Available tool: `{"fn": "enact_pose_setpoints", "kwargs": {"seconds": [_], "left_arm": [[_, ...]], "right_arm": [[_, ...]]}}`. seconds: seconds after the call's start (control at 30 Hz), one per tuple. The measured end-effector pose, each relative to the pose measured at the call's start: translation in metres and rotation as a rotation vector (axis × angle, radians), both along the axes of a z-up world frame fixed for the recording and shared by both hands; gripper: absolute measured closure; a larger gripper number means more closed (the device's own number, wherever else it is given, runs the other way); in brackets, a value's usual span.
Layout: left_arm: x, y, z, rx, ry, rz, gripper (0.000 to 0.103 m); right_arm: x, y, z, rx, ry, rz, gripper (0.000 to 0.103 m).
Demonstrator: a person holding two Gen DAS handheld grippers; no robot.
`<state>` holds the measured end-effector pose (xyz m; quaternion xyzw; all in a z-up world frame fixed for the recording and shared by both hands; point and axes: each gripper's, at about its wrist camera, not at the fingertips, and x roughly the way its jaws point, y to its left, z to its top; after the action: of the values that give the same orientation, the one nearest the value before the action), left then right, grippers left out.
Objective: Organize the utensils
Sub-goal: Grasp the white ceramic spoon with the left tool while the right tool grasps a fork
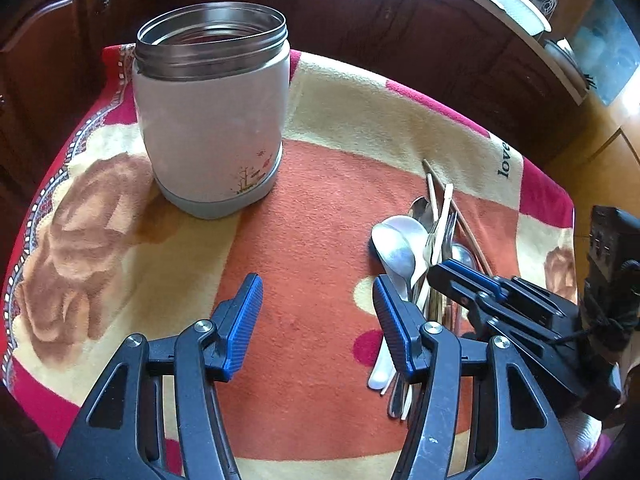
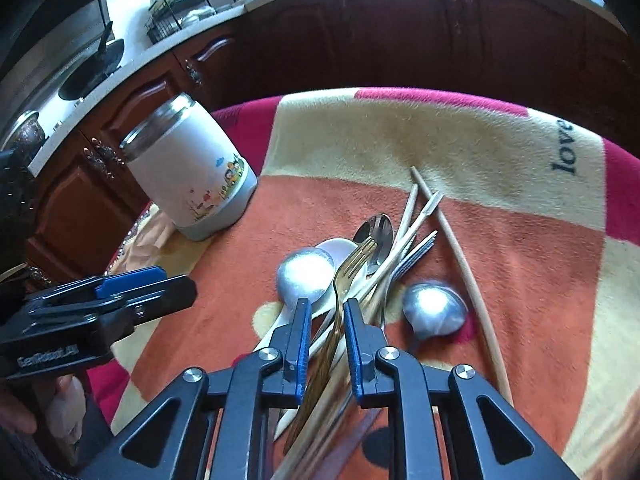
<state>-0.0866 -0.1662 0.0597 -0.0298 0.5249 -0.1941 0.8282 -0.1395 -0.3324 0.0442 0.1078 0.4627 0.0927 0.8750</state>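
A white canister with a steel rim [image 1: 212,120] stands open and upright at the blanket's far left; it also shows in the right wrist view [image 2: 188,172]. A pile of utensils [image 1: 424,248] lies to its right: spoons, forks, chopsticks. My left gripper [image 1: 318,320] is open and empty over the orange patch, just left of the pile. My right gripper [image 2: 327,336] is low over the pile, its jaws narrowly apart on either side of a gold fork [image 2: 344,280]. The pads are not visibly pressing it. A long chopstick [image 2: 460,264] lies at the right.
A patterned blanket [image 1: 320,208] covers the table. Dark wooden cabinets [image 1: 400,12] stand behind it. A counter with a dish rack [image 2: 184,4] and a stove [image 2: 88,72] is at the far left.
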Motion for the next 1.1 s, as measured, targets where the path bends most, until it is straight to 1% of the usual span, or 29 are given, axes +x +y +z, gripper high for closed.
{"fn": "enact_pose_setpoints", "kwargs": {"seconds": [0.17,0.23,0.3,0.37,0.57,0.77,0.8,0.83,0.87,0.93,1.0,1.1], "left_arm": [[-0.002,-0.004,-0.001,0.006,0.004,-0.013,0.046],[-0.002,-0.005,-0.003,0.007,0.011,-0.016,0.046],[0.0,-0.008,-0.004,0.007,0.018,-0.018,0.046],[0.002,-0.011,-0.005,0.0,0.029,-0.022,0.046],[0.013,-0.024,-0.014,-0.046,0.085,-0.024,0.046],[0.032,-0.042,-0.024,-0.073,0.132,-0.012,0.046],[0.036,-0.046,-0.027,-0.069,0.14,-0.009,0.047],[0.038,-0.048,-0.029,-0.067,0.149,-0.007,0.052],[0.04,-0.05,-0.032,-0.067,0.16,-0.004,0.059],[0.045,-0.055,-0.037,-0.077,0.19,-0.004,0.064],[0.046,-0.06,-0.038,-0.075,0.189,-0.006,0.064],[0.046,-0.068,-0.038,-0.06,0.182,-0.035,0.066]], "right_arm": [[0.013,0.002,-0.008,-0.007,0.018,0.005,0.09],[0.016,0.001,-0.009,-0.003,0.018,0.003,0.094],[0.015,-0.003,-0.01,0.015,0.018,0.003,0.101],[0.011,-0.01,-0.011,0.035,0.025,0.002,0.101],[-0.014,-0.032,-0.006,0.116,-0.003,-0.041,0.101],[-0.035,-0.041,-0.001,0.172,-0.024,-0.067,0.101],[-0.037,-0.041,0.0,0.181,-0.026,-0.069,0.101],[-0.039,-0.042,0.0,0.192,-0.028,-0.07,0.101],[-0.042,-0.043,0.0,0.197,-0.029,-0.069,0.101],[-0.045,-0.044,-0.001,0.203,-0.031,-0.068,0.101],[-0.047,-0.045,-0.001,0.208,-0.031,-0.069,0.101],[-0.049,-0.046,-0.002,0.213,-0.034,-0.074,0.101]]}}
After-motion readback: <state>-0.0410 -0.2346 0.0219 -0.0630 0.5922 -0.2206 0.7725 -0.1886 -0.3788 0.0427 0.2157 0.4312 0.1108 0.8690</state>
